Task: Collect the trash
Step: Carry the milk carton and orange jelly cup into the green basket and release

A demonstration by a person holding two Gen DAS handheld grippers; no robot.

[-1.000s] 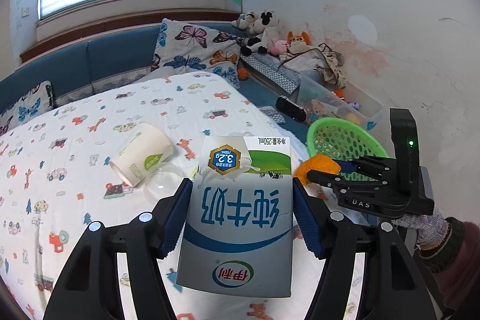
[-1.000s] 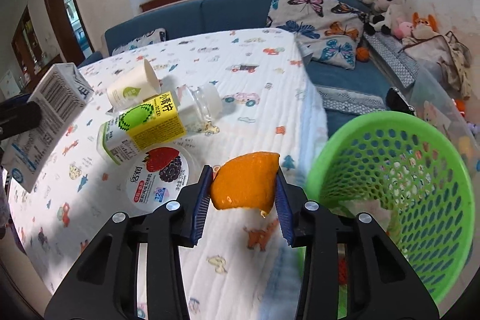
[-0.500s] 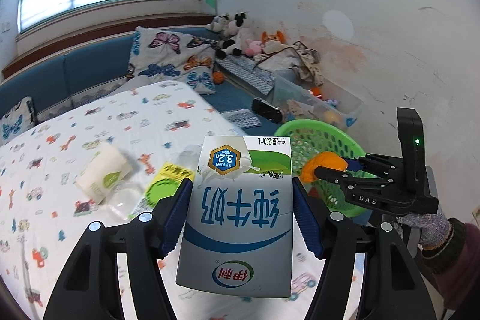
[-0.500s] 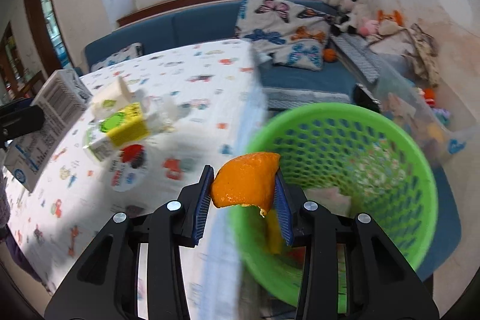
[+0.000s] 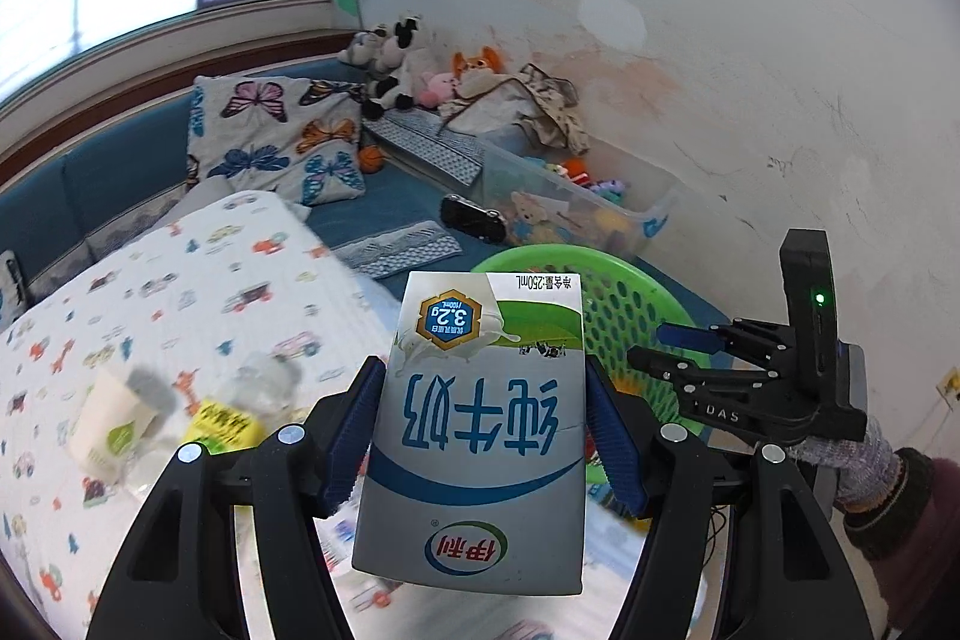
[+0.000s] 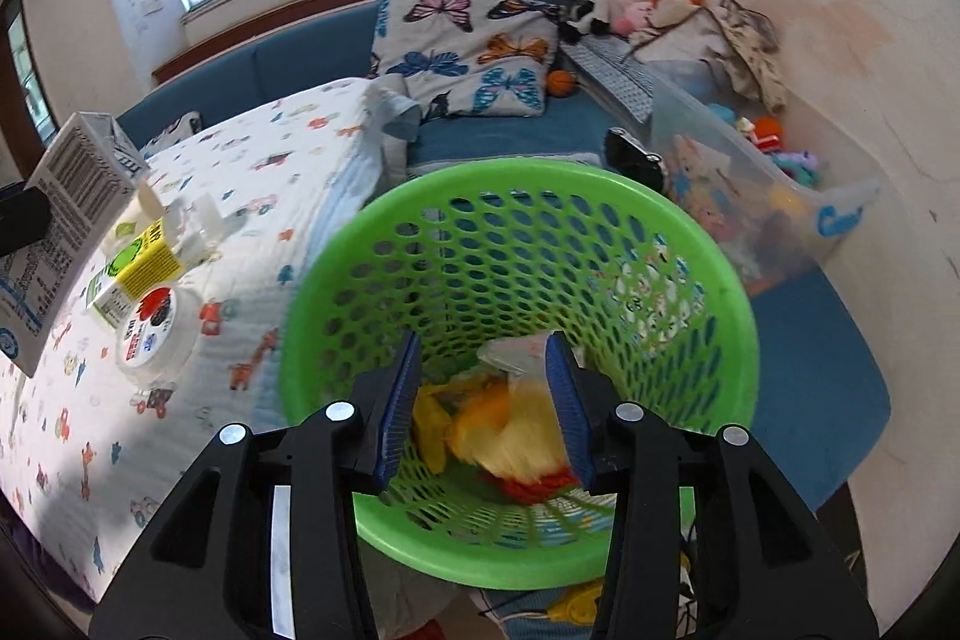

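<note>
My left gripper [image 5: 481, 376] is shut on a white and blue milk carton [image 5: 474, 490], held upside down above the bed's edge. The carton also shows at the far left of the right wrist view [image 6: 66, 196]. My right gripper [image 6: 483, 346] hangs over the green mesh basket [image 6: 528, 172], and its jaws are opening. The orange peel [image 6: 510, 430] is a blur below the pads, inside the basket among other scraps, with the pads off it. In the left wrist view the right gripper [image 5: 666, 346] sits over the basket [image 5: 540, 256], held by a gloved hand [image 5: 852, 466].
On the patterned bedsheet [image 6: 252, 172] lie a yellow juice carton [image 6: 135, 262], a round yogurt tub [image 6: 153, 328], a paper cup [image 5: 114, 430] and a clear bottle [image 6: 204, 220]. A clear box of toys [image 6: 750, 184] and a butterfly pillow [image 6: 468, 52] lie behind the basket.
Both grippers swung right, from over the bed toward the basket. The right gripper now stands above the basket, and the orange peel has left its jaws and dropped in.
</note>
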